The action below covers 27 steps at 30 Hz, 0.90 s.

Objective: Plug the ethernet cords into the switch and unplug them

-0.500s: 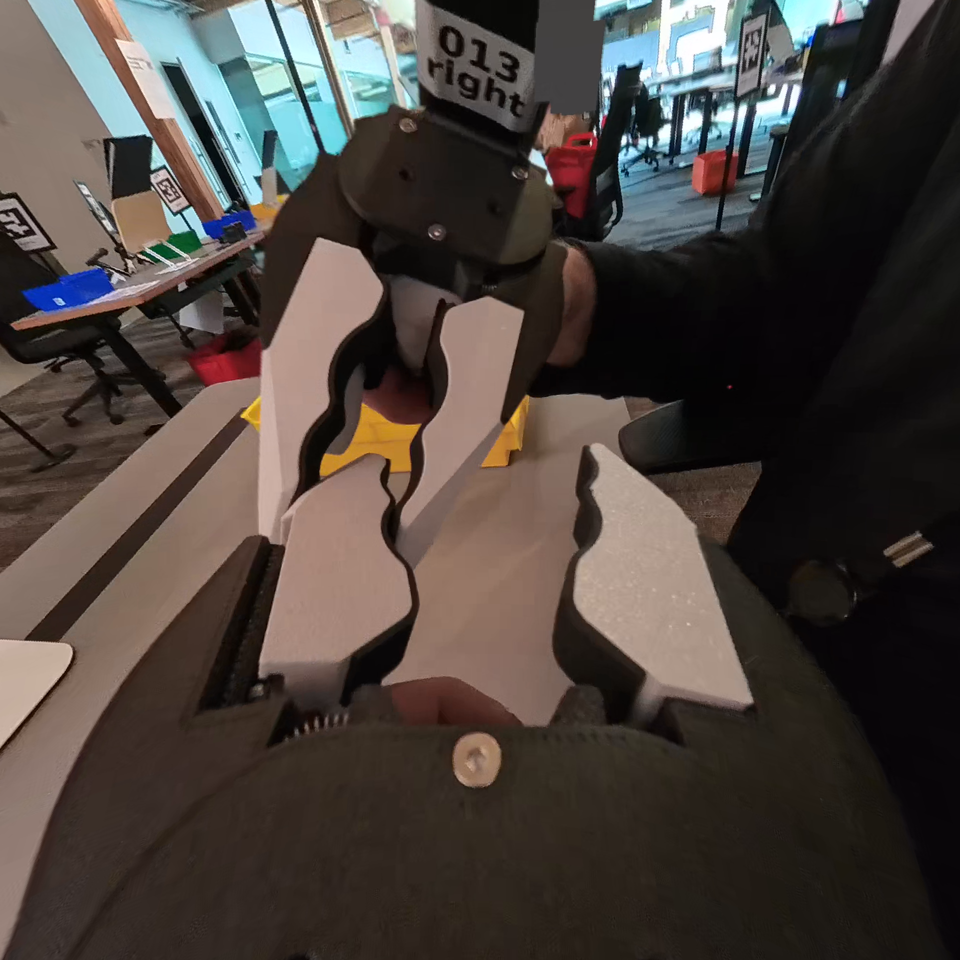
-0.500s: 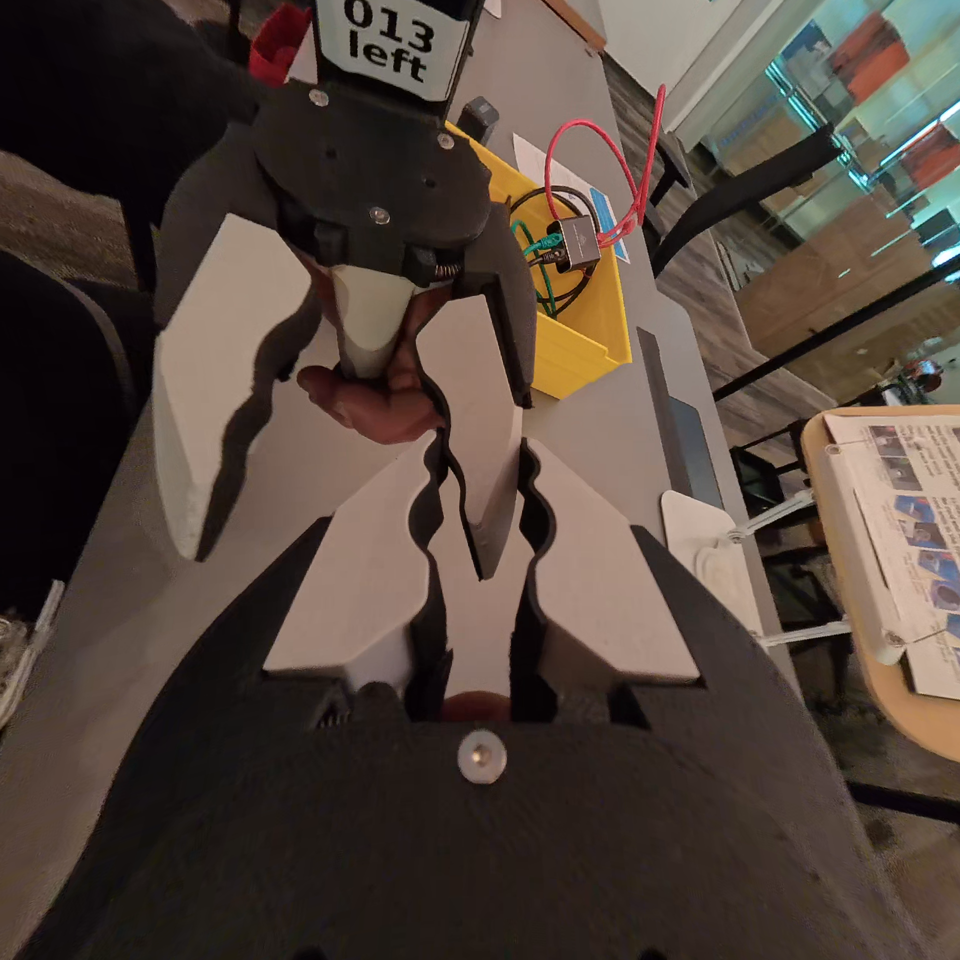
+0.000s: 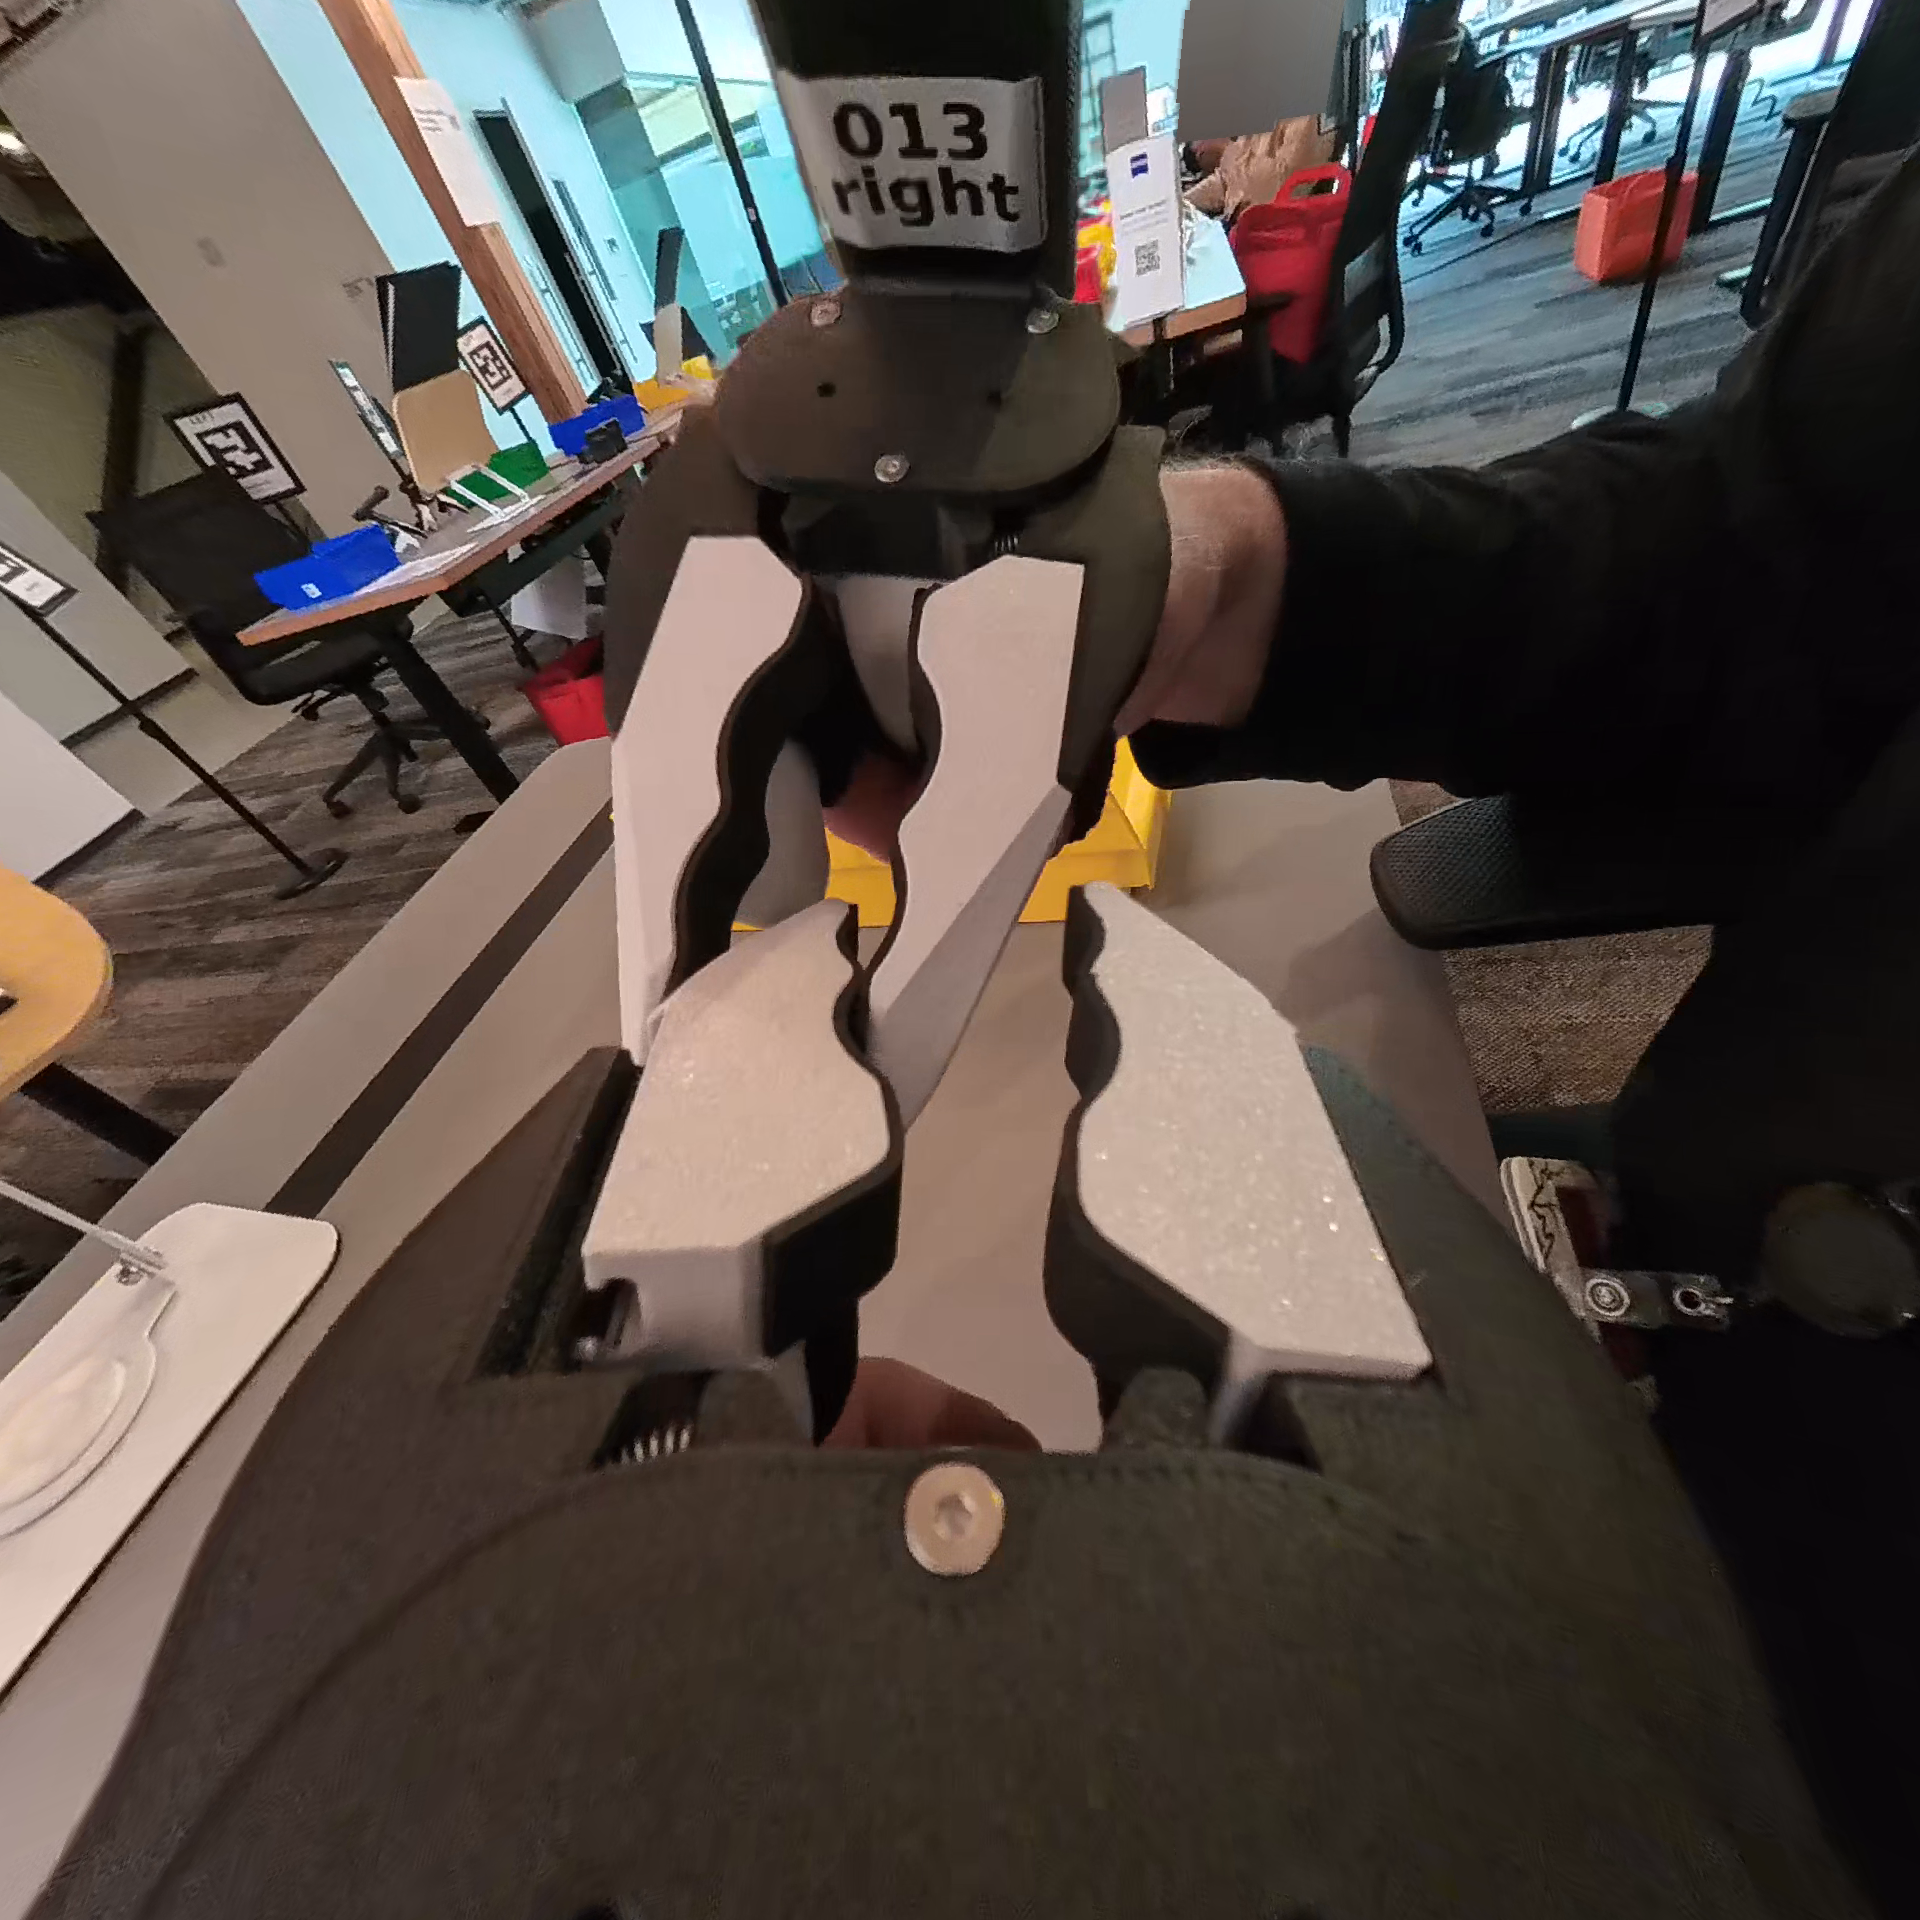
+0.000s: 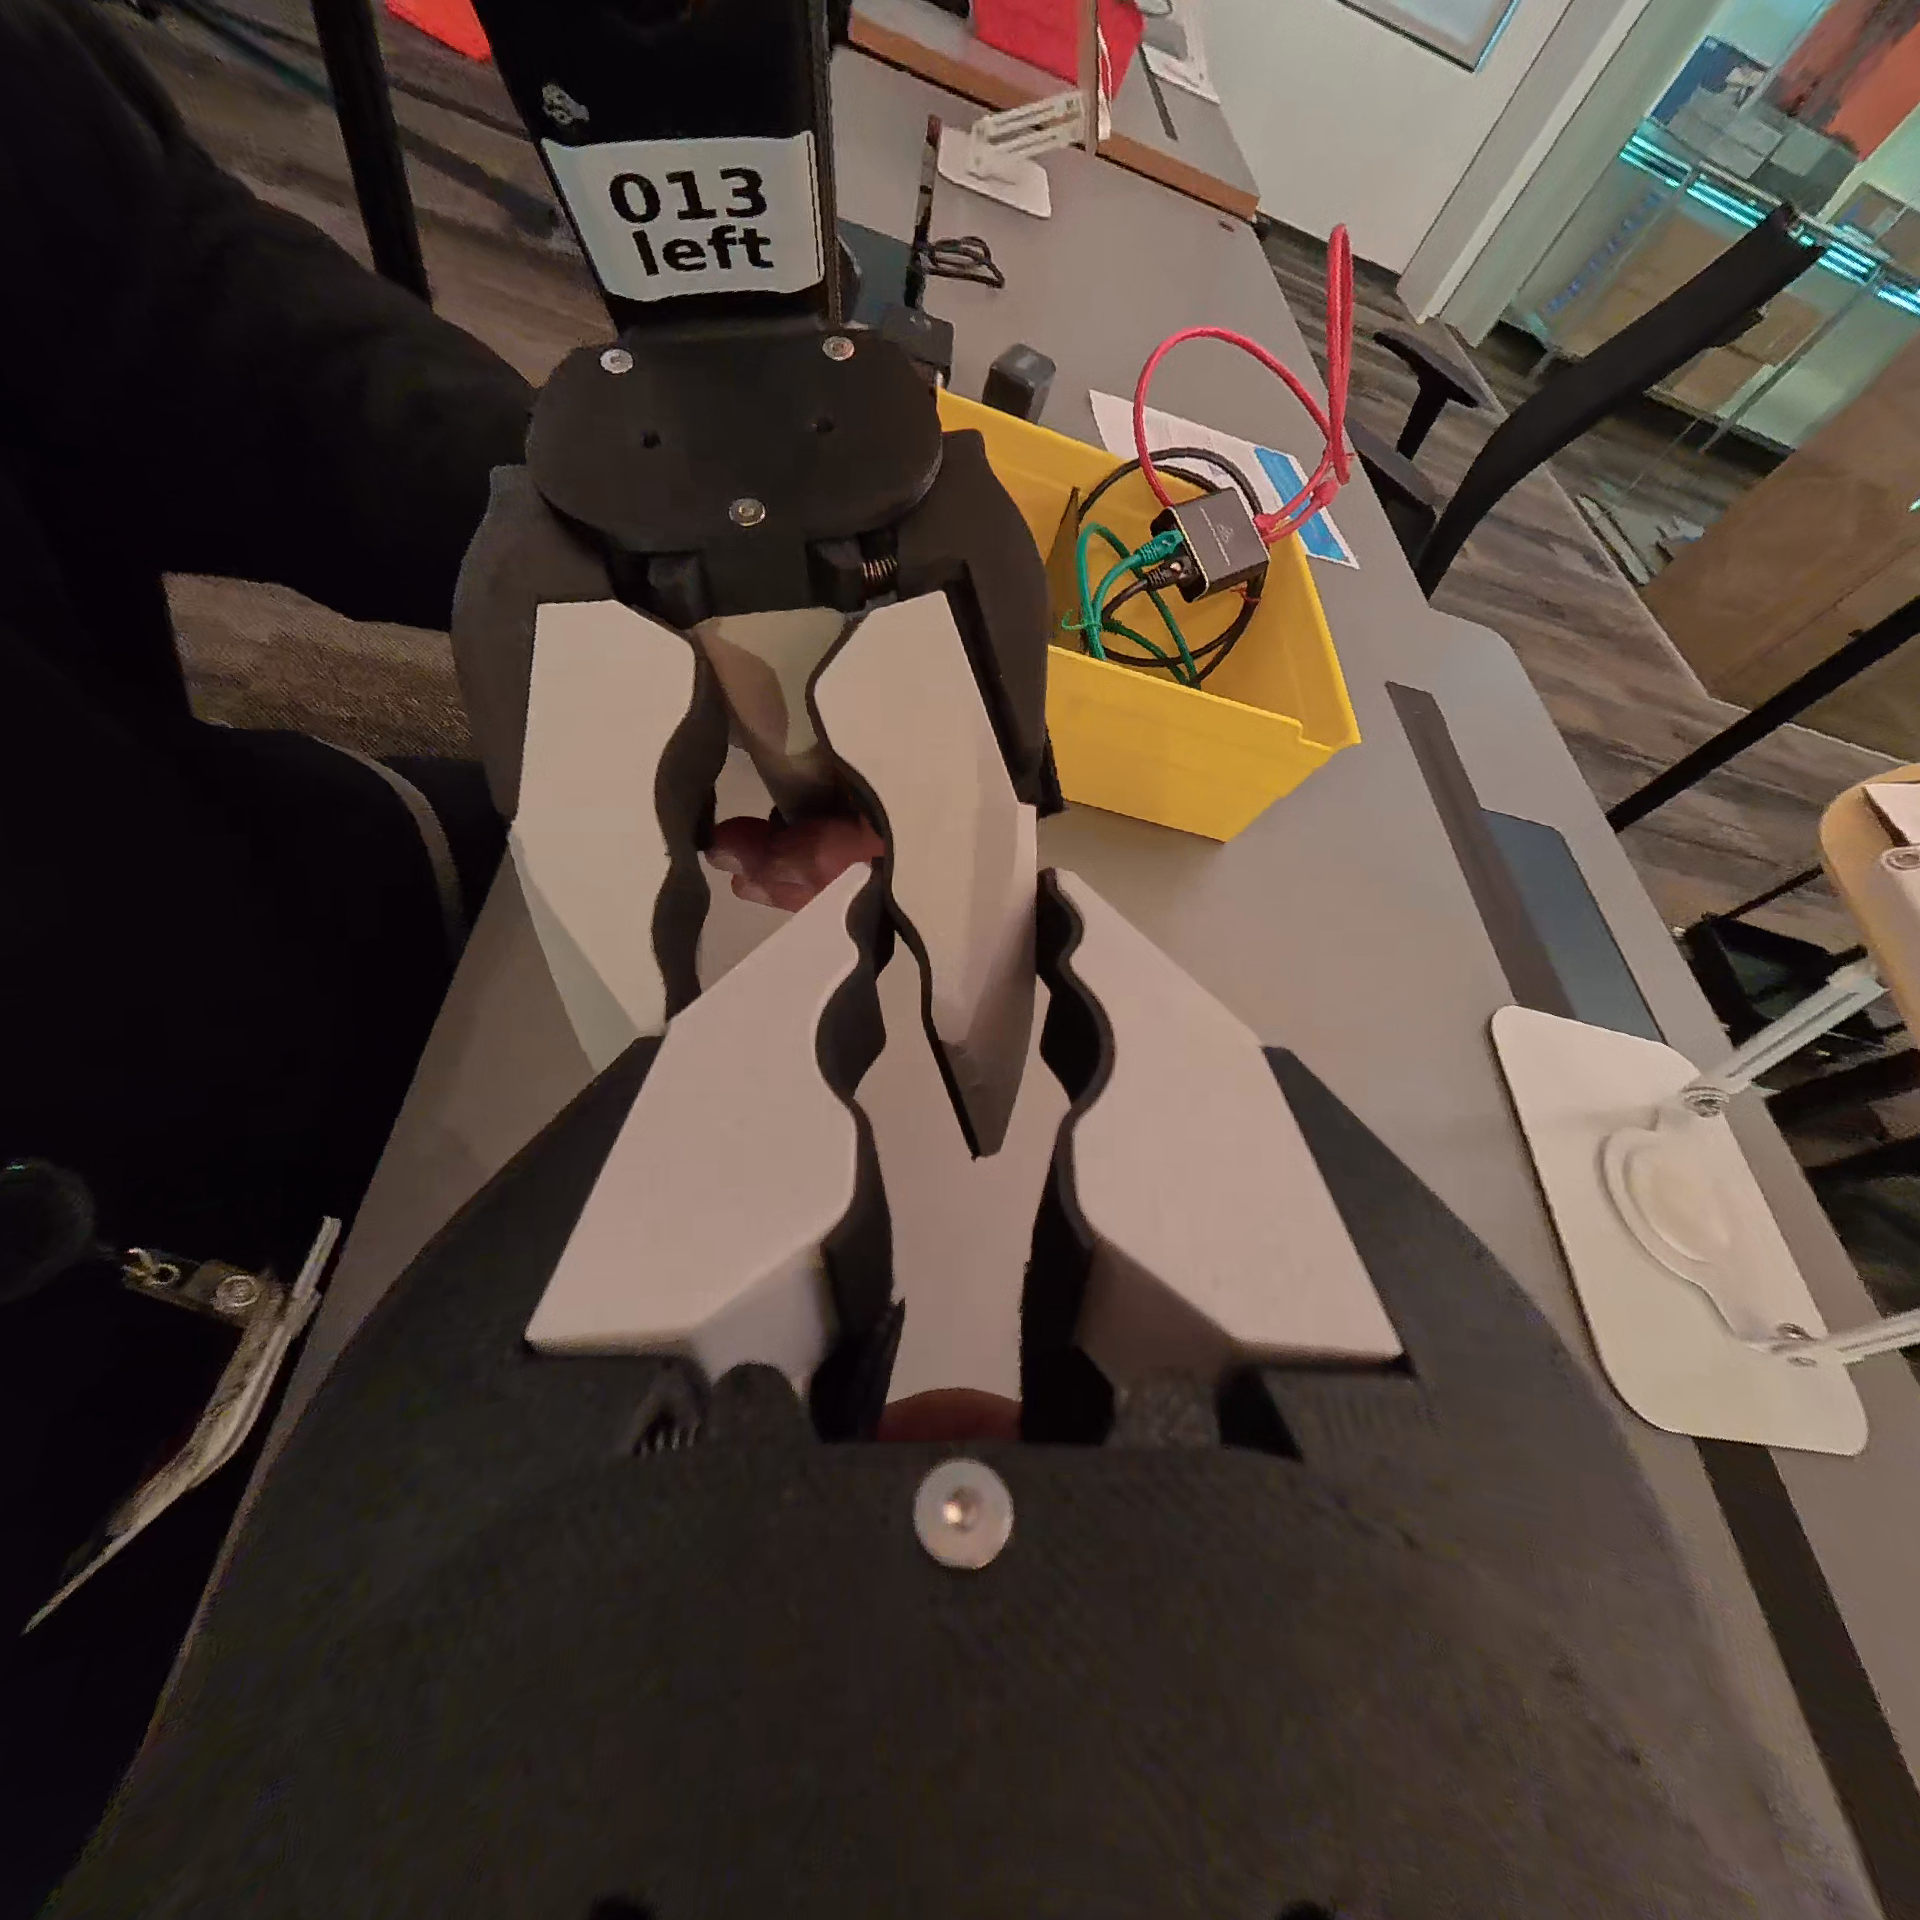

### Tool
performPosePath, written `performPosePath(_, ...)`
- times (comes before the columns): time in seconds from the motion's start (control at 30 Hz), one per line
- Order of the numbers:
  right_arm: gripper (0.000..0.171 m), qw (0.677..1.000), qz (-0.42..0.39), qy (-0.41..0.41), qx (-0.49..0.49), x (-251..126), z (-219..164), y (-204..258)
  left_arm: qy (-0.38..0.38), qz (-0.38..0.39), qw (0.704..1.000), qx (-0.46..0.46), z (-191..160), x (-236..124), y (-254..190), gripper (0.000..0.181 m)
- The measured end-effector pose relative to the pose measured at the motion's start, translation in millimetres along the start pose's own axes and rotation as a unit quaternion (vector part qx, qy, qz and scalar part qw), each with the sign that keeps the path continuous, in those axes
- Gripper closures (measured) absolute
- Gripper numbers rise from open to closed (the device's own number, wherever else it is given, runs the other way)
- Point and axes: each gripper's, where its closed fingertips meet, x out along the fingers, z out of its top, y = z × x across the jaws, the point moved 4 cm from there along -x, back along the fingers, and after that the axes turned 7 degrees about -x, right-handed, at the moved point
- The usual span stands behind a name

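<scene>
A: Where is the small black box-shaped switch (image 4: 1218, 540) seen?

B: At one o'clock in the right wrist view, inside the yellow plastic bin (image 4: 1195, 748) on the grey tabletop (image 4: 1299, 935). A green cord (image 4: 1117, 582) and a looped red cord (image 4: 1278, 416) are joined to it; the ports cannot be made out, and black cable (image 4: 1205, 644) is coiled beneath.

A: And the left wrist view?

B: Only a yellow edge (image 3: 1101, 862) is shown at twelve o'clock; the rest is hidden.

A: The grippers?

B: The left gripper (image 3: 961, 1023) is spread wide, its grainy white wavy-edged pads empty. The right gripper (image 4: 951, 997) is parted more narrowly, nothing gripped; one left finger (image 4: 961, 935) lies between its pads. A flat white plate (image 4: 1662, 1226) is seen at three o'clock.
</scene>
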Motion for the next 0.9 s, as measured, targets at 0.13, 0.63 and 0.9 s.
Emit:
performPosePath(0.13,0.146,1.000,0.018,-0.001,0.005,-4.0,-2.0,0.0,0.015,-0.030,0.999,-0.023,1.1,1.7,-7.3,0.128)
performPosePath(0.63,0.147,0.999,0.024,0.034,0.019,-10.5,-9.9,-8.6,-0.013,0.078,0.997,-0.027,14.8,-4.4,13.4,0.094)
performPosePath(0.9,0.147,0.999,0.013,0.034,0.011,-13.3,-6.4,-10.2,0.010,0.073,0.997,-0.021,8.1,0.1,11.2,0.080)
